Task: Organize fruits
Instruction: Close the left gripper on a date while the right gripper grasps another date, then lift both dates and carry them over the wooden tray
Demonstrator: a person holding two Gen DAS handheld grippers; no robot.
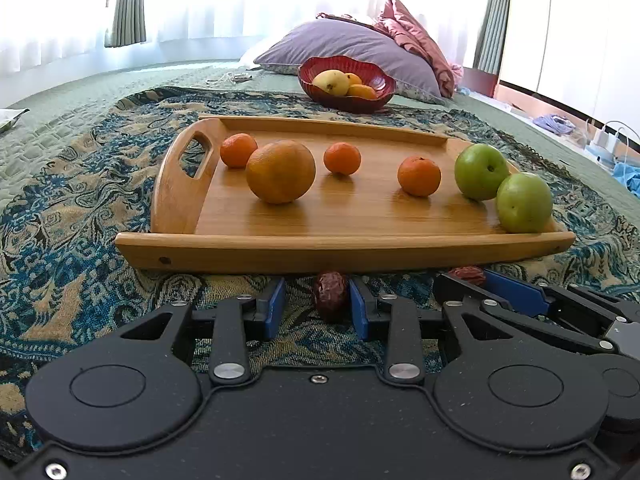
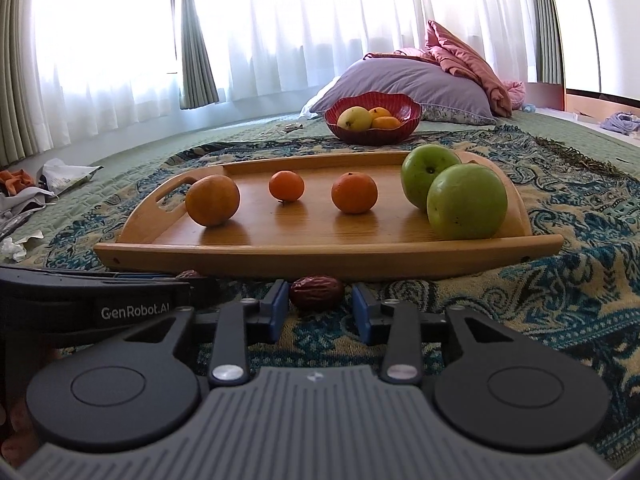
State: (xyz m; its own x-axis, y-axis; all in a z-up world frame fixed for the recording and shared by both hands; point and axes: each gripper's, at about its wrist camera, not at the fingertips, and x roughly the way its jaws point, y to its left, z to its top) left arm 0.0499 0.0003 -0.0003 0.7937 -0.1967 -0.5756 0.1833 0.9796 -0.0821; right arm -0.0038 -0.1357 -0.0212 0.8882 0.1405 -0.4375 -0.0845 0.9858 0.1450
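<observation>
A wooden tray (image 1: 340,246) (image 2: 328,254) lies on the patterned cloth, holding a large orange (image 1: 281,171) (image 2: 212,200), small mandarins (image 1: 419,175) (image 2: 354,193) and two green apples (image 1: 524,202) (image 2: 466,201). A red bowl (image 1: 347,80) (image 2: 373,117) with yellow fruit stands behind. My left gripper (image 1: 318,304) is open around a dark red date (image 1: 330,295) lying in front of the tray, nearer the right finger. My right gripper (image 2: 320,306) is open, a second date (image 2: 316,292) between its fingertips on the cloth. That date also shows in the left wrist view (image 1: 468,275).
A purple pillow (image 1: 344,46) (image 2: 408,80) and pink bedding (image 2: 468,60) lie behind the bowl. Crumpled paper and wrappers (image 2: 36,188) lie at the left. Cables and chargers (image 1: 608,140) sit at the far right. Curtained windows stand behind.
</observation>
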